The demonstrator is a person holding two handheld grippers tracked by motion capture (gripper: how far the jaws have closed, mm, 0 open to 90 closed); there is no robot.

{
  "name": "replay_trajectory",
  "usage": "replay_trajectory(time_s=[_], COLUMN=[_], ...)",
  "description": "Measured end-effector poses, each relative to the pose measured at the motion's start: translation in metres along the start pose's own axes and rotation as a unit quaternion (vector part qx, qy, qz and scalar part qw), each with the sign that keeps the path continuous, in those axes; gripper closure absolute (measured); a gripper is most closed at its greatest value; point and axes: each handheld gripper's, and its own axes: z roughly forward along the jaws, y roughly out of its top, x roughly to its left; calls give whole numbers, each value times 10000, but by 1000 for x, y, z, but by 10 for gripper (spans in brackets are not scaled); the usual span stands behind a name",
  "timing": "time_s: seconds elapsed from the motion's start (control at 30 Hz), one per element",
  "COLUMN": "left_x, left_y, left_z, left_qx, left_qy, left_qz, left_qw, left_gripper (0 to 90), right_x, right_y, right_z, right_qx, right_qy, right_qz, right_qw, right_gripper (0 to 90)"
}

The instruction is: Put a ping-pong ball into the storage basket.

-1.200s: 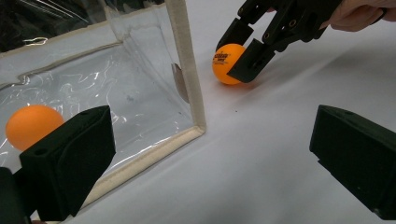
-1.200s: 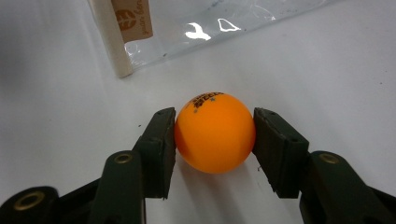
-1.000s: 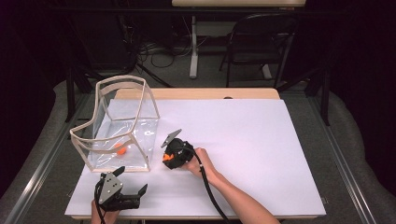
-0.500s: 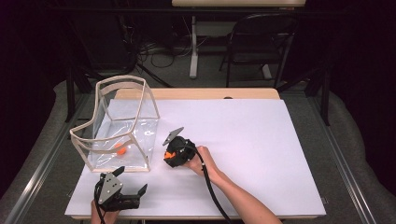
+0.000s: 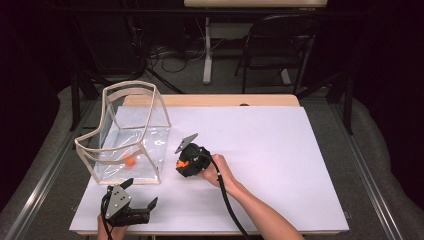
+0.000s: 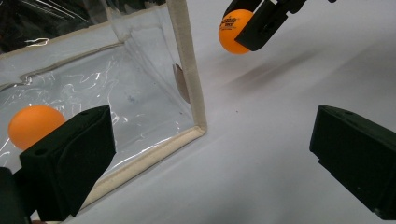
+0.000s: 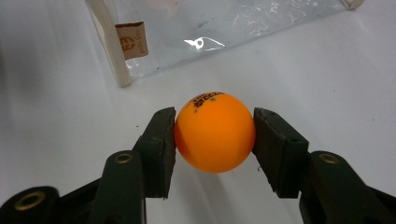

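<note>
Right gripper (image 7: 215, 133) at frame centre pinches an orange ping-pong ball (image 7: 215, 132) (black print on top), just off the clear bag (image 5: 127, 137). Left gripper (image 5: 131, 209), bottom left, jaws spread, holding nothing.

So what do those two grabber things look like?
Both are black. The left gripper has a grey three-cornered plate on top and two chunky square jaws. The right gripper has the same kind of plate, orange bits, brass-coloured rivets, and a black cable trailing along a bare forearm.

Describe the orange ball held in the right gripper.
The ball is a smooth, matte orange sphere, seemingly plastic, with small dark print on its top. The right gripper clamps it between its two black jaws, one on each side. It hangs just above the white table, close beside the clear bag, outside it.
</note>
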Motion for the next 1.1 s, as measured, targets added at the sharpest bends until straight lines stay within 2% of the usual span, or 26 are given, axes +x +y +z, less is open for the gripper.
replay_trajectory(time_s=[1.1], left_x=[0], left_y=[0], left_z=[0], left_qx=[-7], left_qy=[5], left_qz=[-8], left_qw=[10000], left_gripper=[1], right_x=[-10], right_y=[8], right_z=[-18], right_qx=[-46], right_qy=[-124], right_qz=[24], right_qw=[9999], right_gripper=[504])
